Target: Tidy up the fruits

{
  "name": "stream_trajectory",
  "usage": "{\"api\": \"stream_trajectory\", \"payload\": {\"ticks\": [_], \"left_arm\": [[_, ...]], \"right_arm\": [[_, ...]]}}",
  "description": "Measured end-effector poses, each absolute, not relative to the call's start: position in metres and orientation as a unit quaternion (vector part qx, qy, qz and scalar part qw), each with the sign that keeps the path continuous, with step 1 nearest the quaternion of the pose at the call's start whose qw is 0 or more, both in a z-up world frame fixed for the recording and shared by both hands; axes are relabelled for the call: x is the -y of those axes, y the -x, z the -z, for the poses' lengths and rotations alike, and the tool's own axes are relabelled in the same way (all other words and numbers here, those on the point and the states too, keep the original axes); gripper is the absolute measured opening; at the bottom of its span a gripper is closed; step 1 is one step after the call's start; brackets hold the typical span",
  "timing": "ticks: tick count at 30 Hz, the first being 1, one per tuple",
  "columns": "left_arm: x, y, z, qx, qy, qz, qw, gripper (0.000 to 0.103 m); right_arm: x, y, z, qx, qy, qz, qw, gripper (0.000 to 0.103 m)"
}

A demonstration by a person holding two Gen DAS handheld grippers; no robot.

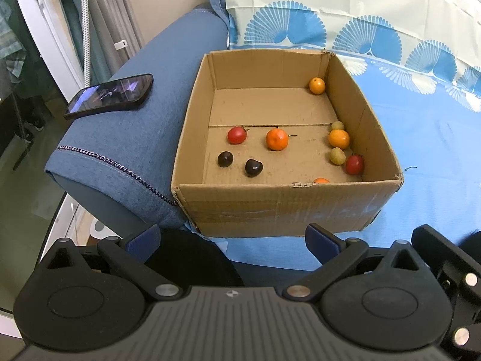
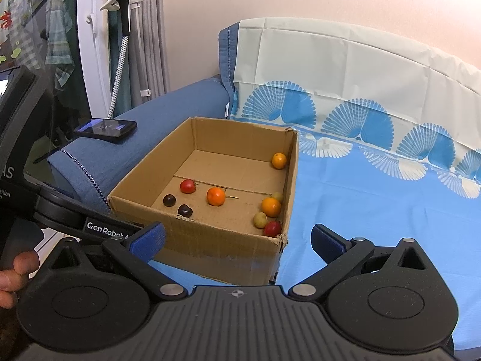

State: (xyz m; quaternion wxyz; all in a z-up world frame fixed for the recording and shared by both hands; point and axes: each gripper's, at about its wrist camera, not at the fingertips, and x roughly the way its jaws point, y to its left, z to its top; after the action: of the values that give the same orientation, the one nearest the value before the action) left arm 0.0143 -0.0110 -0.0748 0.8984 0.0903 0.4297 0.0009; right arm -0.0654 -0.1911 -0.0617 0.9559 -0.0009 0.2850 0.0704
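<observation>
Cardboard box (image 1: 279,207) sits on the blue patterned sheet (image 1: 436,138), up against the sofa armrest (image 1: 126,138), and all the fruit I can see is loose on its floor. Two dark cherries (image 1: 254,167) and a red fruit (image 1: 237,135) sit left, an orange one (image 1: 277,139) mid, and a mixed bunch hugs the right wall: orange (image 1: 338,138), two yellow-green (image 1: 336,156), red (image 1: 354,164). One more orange (image 1: 317,85) sits in the far corner.

My left gripper (image 1: 233,236) and right gripper (image 2: 237,237) both hover short of the box, jaws spread wide, nothing held. Kinds are mixed, so my guess is sorting is unsettled; this fits a start or a pause between picks. Any pick needs a reach over the near wall.

Near wall cuts off another orange fruit (image 1: 321,180). Phone (image 1: 109,96) on the armrest. No target container in view
</observation>
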Motion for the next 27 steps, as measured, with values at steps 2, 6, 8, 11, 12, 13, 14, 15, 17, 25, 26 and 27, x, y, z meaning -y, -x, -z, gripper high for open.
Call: {"api": "stream_trajectory", "payload": {"ticks": [2, 6, 8, 11, 12, 13, 14, 15, 17, 25, 26, 27], "left_arm": [[0.0110, -0.0145, 0.0752, -0.431, -0.089, -0.001, 0.898, 0.103], [0.0113, -0.0142, 0.0755, -0.432, -0.089, -0.005, 0.898, 0.103], [0.0112, -0.0141, 0.0754, -0.432, -0.089, -0.005, 0.898, 0.103], [0.0108, -0.0143, 0.0755, -0.432, -0.089, -0.005, 0.898, 0.103], [0.0108, -0.0144, 0.0755, -0.432, -0.089, -0.005, 0.897, 0.103], [0.0108, -0.0144, 0.0755, -0.432, -0.089, -0.005, 0.898, 0.103], [0.0109, -0.0141, 0.0755, -0.431, -0.090, -0.006, 0.898, 0.103], [0.0110, -0.0139, 0.0756, -0.430, -0.091, -0.006, 0.898, 0.103], [0.0116, -0.0129, 0.0754, -0.430, -0.092, -0.006, 0.898, 0.103], [0.0131, -0.0127, 0.0761, -0.432, -0.092, -0.008, 0.897, 0.103], [0.0135, -0.0123, 0.0763, -0.429, -0.094, -0.011, 0.898, 0.103], [0.0140, -0.0115, 0.0762, -0.425, -0.096, -0.014, 0.900, 0.103]], "right_arm": [[0.1918, 0.0651, 0.0620, -0.286, -0.001, -0.069, 0.956, 0.102], [0.1919, 0.0650, 0.0623, -0.286, -0.001, -0.069, 0.956, 0.102], [0.1920, 0.0648, 0.0627, -0.286, -0.001, -0.069, 0.956, 0.102], [0.1916, 0.0649, 0.0628, -0.286, -0.001, -0.068, 0.956, 0.102], [0.1916, 0.0649, 0.0626, -0.286, -0.002, -0.068, 0.956, 0.102], [0.1918, 0.0649, 0.0627, -0.285, -0.002, -0.068, 0.956, 0.102], [0.1918, 0.0649, 0.0628, -0.286, -0.002, -0.068, 0.956, 0.102], [0.1915, 0.0652, 0.0628, -0.286, -0.002, -0.068, 0.956, 0.102], [0.1915, 0.0653, 0.0627, -0.287, -0.002, -0.068, 0.956, 0.102], [0.1907, 0.0646, 0.0630, -0.288, -0.004, -0.069, 0.955, 0.102], [0.1909, 0.0647, 0.0630, -0.288, -0.004, -0.069, 0.955, 0.102], [0.1906, 0.0647, 0.0632, -0.288, -0.004, -0.070, 0.955, 0.102]]}}
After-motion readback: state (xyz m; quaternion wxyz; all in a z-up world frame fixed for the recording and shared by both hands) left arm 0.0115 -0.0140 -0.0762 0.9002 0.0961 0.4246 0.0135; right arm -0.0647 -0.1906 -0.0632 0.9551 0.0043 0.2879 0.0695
